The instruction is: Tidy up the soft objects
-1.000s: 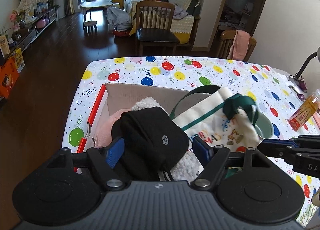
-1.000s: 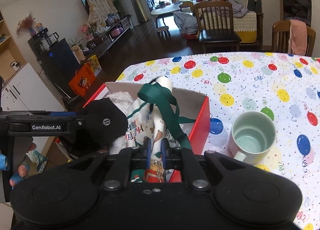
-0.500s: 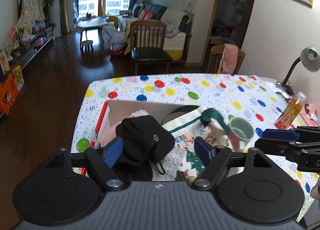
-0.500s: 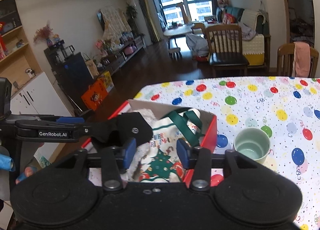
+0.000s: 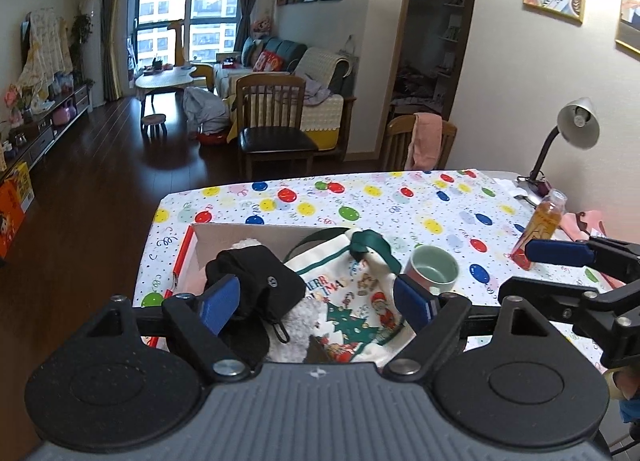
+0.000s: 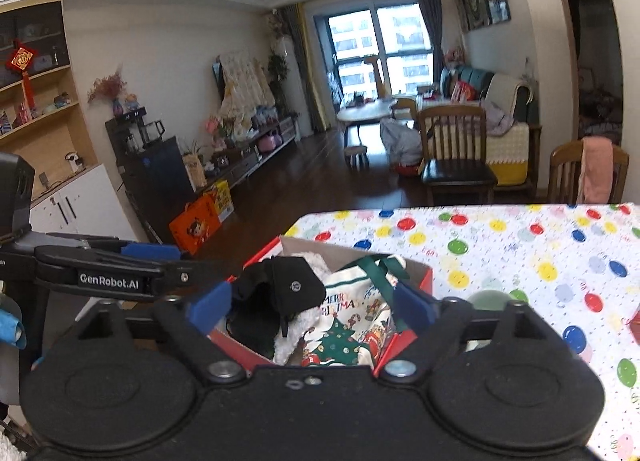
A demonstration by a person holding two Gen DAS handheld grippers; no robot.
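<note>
The box looks like matt brown cardboard inside, glossy red outside. In it lie a matt black knit cloth, a fluffy white fleece and a printed canvas bag with green webbing. The mug is glossy ceramic. A smooth printed cloth covers the surface.

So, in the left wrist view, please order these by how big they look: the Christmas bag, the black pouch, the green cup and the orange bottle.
1. Christmas bag, the largest.
2. Black pouch.
3. Green cup and orange bottle: these look about alike, and the bottle stands farther from the camera, so I do not rank them.
</note>
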